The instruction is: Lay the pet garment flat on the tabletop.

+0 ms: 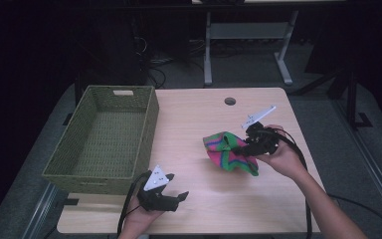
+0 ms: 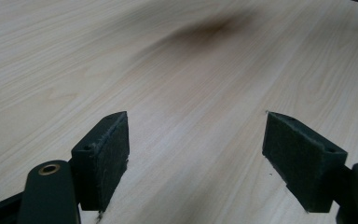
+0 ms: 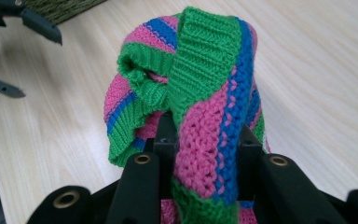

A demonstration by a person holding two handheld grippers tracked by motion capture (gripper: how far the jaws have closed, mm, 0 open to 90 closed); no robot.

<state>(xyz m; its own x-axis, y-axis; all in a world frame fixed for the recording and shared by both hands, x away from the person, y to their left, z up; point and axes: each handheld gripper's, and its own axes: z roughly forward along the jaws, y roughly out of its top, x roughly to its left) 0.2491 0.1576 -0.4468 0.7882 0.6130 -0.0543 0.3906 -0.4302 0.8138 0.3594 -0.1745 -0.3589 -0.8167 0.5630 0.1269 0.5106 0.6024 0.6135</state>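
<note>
Knitted cloth (image 3: 200, 93) is clamped in the right gripper (image 1: 248, 144) fingers over the bench (image 1: 199, 199), transfer to the basket (image 1: 104, 134) pending; left gripper (image 1: 171, 196) fingers wide, empty

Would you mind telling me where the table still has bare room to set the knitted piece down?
The widest bare patch lies between the green basket and the knitted piece, running back to the round hole. The front strip between the left gripper and the right forearm is also free. It is crowded around the right gripper, clamped on the knit.
</note>
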